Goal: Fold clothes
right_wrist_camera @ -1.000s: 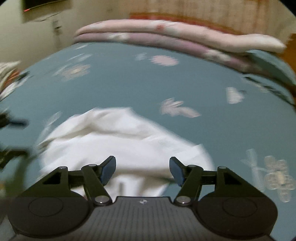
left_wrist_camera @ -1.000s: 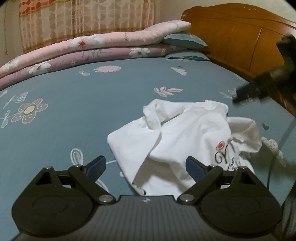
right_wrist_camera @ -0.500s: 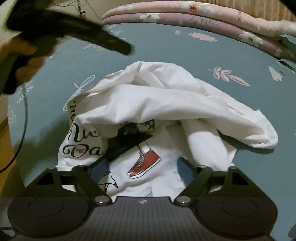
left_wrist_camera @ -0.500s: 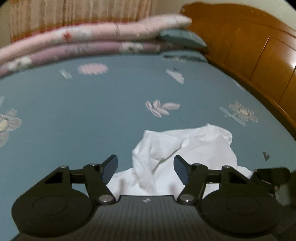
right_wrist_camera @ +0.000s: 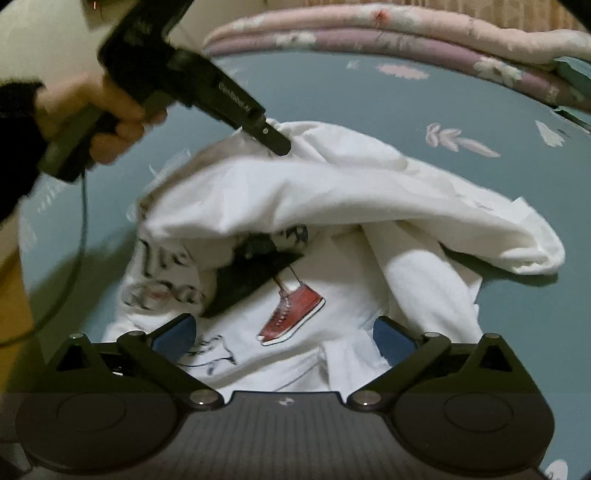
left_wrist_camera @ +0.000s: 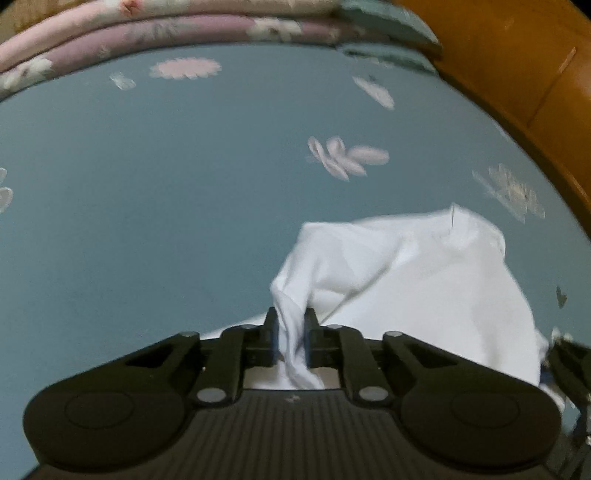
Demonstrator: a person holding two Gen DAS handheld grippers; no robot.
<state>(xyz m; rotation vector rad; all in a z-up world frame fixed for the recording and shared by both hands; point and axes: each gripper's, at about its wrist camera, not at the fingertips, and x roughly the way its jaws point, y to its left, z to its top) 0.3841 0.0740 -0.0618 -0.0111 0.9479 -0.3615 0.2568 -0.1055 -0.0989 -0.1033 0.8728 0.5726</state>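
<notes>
A crumpled white T-shirt (right_wrist_camera: 332, 206) with a red sneaker print (right_wrist_camera: 291, 314) and black lettering lies on the teal bedsheet. In the left wrist view my left gripper (left_wrist_camera: 290, 336) is shut on a bunched fold of the white T-shirt (left_wrist_camera: 406, 273), which rises from the bed. The right wrist view shows that same left gripper (right_wrist_camera: 277, 142) from outside, held by a hand (right_wrist_camera: 107, 118), pinching the shirt's far upper edge. My right gripper (right_wrist_camera: 284, 338) is open, hovering over the shirt's printed front with nothing between its fingers.
The bedsheet (left_wrist_camera: 147, 184) is teal with pale flower prints. Folded pink quilts (left_wrist_camera: 166, 26) are stacked along the far edge. A wooden headboard (left_wrist_camera: 535, 74) runs down the right side. A cable (right_wrist_camera: 79, 236) hangs from the left gripper's handle.
My left gripper went from open to shut on a fold of the shirt and pulled it up. The right gripper stayed open over the print, a little closer.
</notes>
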